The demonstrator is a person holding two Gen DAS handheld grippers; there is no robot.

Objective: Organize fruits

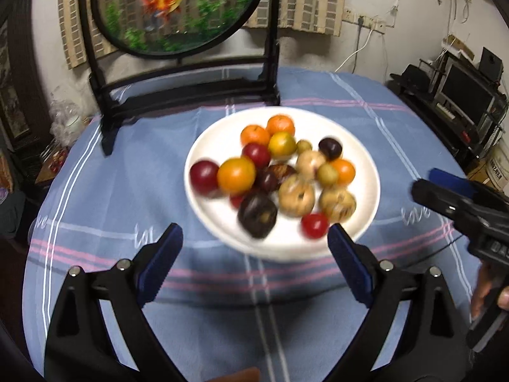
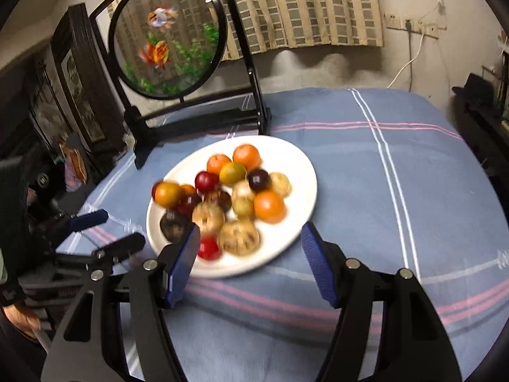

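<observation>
Hovering empty, both grippers [image 1: 254, 245] [image 2: 249, 242] flank the fruit plate [image 1: 366, 159]

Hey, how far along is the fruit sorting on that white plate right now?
Done: nothing looks sorted; the fruits lie mixed in one pile on the white plate. In hand: nothing; the left hand-held gripper and the right hand-held gripper are both open and empty, short of the plate. Left: apparently all the grouping, judging by that mixed pile.
</observation>
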